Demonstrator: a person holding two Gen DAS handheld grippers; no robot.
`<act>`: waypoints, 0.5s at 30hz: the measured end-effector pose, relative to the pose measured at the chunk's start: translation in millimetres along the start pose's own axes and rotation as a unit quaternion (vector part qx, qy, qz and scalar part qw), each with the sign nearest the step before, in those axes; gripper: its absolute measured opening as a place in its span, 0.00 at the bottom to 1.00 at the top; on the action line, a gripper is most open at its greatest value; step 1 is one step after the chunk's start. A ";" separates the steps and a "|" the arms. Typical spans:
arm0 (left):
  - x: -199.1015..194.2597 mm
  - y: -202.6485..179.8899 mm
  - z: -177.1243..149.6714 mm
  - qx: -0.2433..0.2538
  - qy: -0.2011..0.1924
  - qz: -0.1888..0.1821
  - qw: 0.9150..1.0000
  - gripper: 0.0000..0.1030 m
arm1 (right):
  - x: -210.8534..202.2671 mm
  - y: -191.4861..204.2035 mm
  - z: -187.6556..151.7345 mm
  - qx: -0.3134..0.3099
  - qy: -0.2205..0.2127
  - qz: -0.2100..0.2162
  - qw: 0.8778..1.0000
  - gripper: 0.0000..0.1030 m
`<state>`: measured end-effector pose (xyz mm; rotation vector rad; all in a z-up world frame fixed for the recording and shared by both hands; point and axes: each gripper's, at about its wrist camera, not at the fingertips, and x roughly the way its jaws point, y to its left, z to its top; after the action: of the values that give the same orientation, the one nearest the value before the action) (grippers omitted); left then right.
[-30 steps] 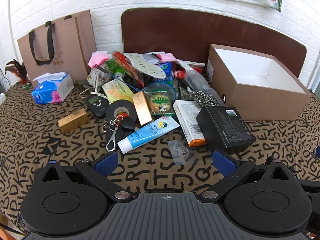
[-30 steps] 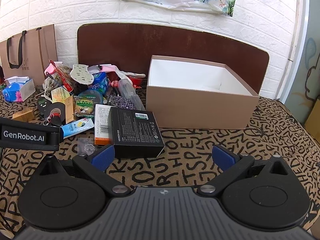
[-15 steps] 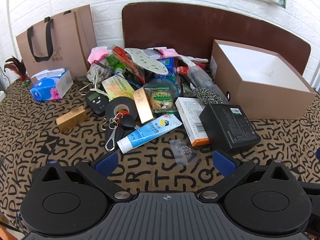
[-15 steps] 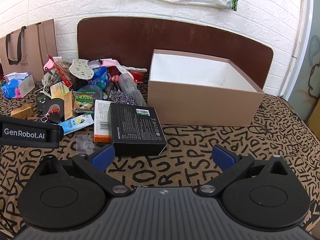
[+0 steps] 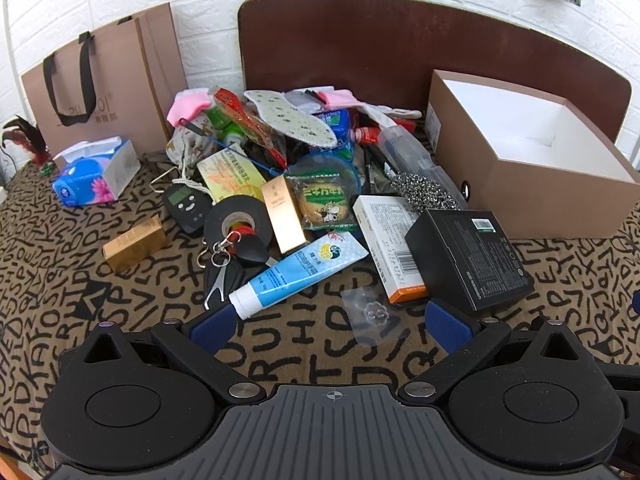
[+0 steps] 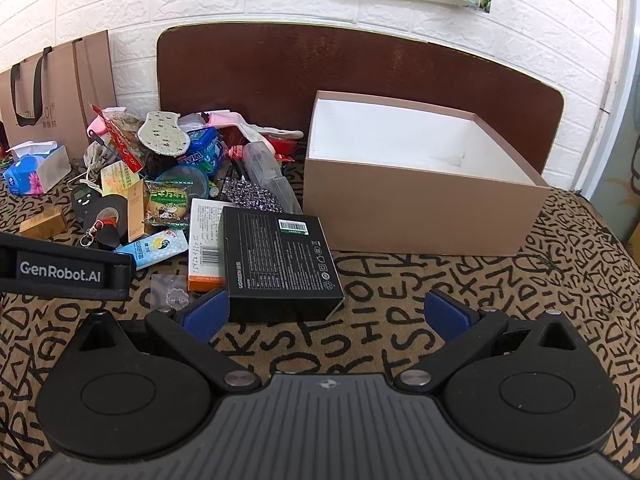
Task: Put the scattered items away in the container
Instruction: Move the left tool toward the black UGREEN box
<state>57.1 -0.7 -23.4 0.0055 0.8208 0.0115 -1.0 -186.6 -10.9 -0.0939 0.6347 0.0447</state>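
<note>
An open brown box with a white inside stands at the right, nothing visible in it. A heap of small items lies left of it: a black carton, a white and orange carton, a blue tube, a black tape roll, keys, a clear bag. My left gripper is open and empty, just short of the tube and clear bag. My right gripper is open and empty, its left finger beside the black carton's near corner.
A brown paper bag stands at the back left, with a blue tissue pack in front of it. A small gold box lies apart on the letter-patterned cloth. A dark wooden board leans on the brick wall. The left gripper's body crosses the right wrist view.
Both grippers have moved forward and lower toward the heap. The black carton now sits close to the right gripper's left finger. No item has moved.
</note>
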 end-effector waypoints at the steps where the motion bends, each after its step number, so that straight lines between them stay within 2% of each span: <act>1: 2.3 -0.2 1.0 0.000 0.002 0.000 1.000 1.00 | 1.8 0.0 0.3 -0.001 0.000 0.002 1.000 1.00; 9: 22.1 -3.9 7.0 0.011 0.013 -0.017 1.000 1.00 | 21.9 -1.9 -0.5 -0.023 0.005 0.027 0.999 1.00; 15: 42.3 -10.5 13.0 0.022 0.022 -0.026 0.999 1.00 | 46.9 -5.4 -2.8 -0.029 0.025 0.048 0.998 1.00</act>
<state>95.5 -10.7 -45.6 0.0250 0.8640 -0.0554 35.4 -191.7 -40.6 -0.1207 0.6878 0.1546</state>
